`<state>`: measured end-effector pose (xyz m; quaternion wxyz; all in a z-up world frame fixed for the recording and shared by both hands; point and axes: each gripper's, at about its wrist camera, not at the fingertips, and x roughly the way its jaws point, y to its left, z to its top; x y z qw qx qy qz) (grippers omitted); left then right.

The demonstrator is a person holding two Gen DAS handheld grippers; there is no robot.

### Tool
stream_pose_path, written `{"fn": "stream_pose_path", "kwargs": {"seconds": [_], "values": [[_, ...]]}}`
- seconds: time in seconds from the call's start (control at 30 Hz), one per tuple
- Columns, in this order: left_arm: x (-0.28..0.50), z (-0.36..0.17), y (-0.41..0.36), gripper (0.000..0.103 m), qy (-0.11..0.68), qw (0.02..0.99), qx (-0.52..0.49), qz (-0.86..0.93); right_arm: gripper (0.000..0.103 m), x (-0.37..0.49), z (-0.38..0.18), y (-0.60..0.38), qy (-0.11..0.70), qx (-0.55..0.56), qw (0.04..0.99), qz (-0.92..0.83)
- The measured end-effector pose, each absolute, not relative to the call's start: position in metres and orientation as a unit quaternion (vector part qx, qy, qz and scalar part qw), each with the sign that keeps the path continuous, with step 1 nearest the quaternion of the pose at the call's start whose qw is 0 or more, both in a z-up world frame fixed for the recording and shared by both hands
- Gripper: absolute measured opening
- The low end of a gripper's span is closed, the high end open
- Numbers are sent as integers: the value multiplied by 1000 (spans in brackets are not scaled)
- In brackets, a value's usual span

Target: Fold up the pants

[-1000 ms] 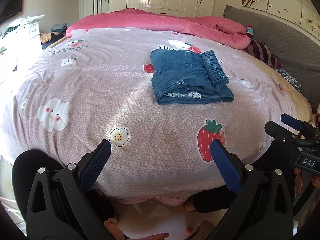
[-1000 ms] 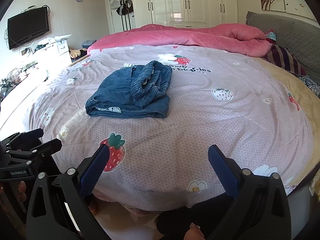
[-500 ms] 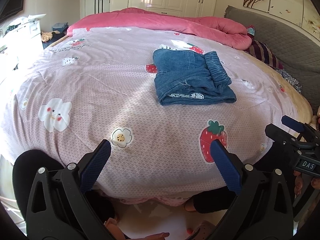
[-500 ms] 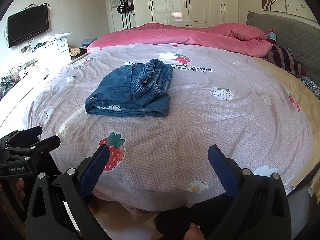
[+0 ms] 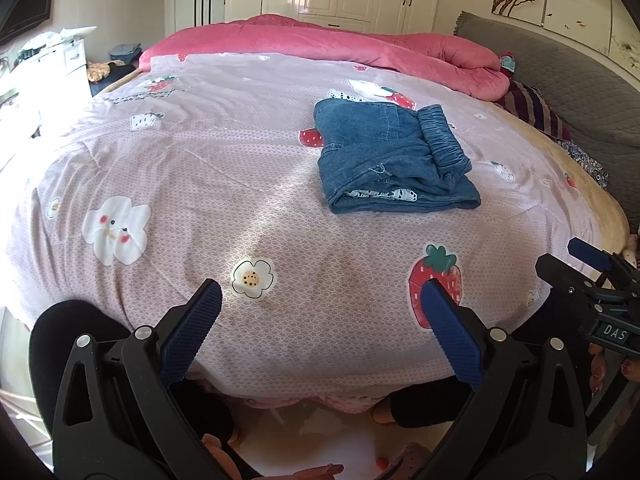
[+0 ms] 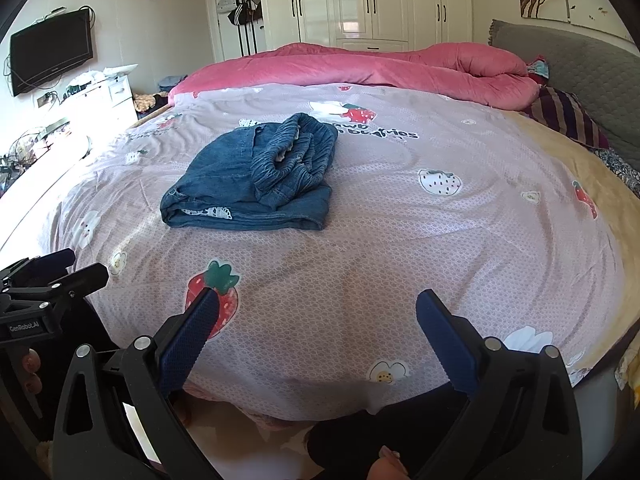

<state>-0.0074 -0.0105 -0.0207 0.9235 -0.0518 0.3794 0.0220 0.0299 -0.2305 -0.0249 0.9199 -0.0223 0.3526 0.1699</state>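
Blue denim pants (image 5: 394, 164) lie folded in a compact bundle on the pink patterned bedspread (image 5: 200, 168), the elastic waistband on top at the right. In the right wrist view the pants (image 6: 256, 176) sit left of centre. My left gripper (image 5: 320, 292) is open over the bed's near edge, well short of the pants, with nothing between its blue pads. My right gripper (image 6: 316, 300) is also open and empty, held back at the near edge. Each gripper shows at the side of the other's view: the right one (image 5: 592, 276) and the left one (image 6: 48, 276).
A rolled pink duvet (image 6: 380, 68) lies along the far side of the bed. A grey headboard (image 6: 568, 60) and striped pillow (image 6: 568, 120) are at the right. White wardrobes (image 6: 372, 0) stand behind. A wall TV (image 6: 52, 56) and cluttered dresser (image 6: 100, 96) are left. The person's legs are below.
Both views have drifted slightly, so the pants sit a little lower and nearer in frame. The pants bundle itself has not moved, and both grippers stay open.
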Motion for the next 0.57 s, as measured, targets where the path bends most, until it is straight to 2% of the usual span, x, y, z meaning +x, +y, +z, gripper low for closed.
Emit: {"fn": "stream_pose_path", "kwargs": {"seconds": [0.17, 0.27, 0.37, 0.57], "values": [[3, -17, -2, 93, 379, 924, -37, 46, 98, 46, -33, -239, 364, -23, 918, 153], [13, -10, 21, 93, 361, 929, -75, 42, 98, 68, -37, -253, 372, -15, 919, 132], [37, -4, 58, 93, 362, 925, -100, 64, 98, 94, -37, -271, 370, -12, 923, 101], [128, -9, 152, 93, 383, 904, -61, 182, 98, 189, -30, -339, 365, 1, 931, -10]]}}
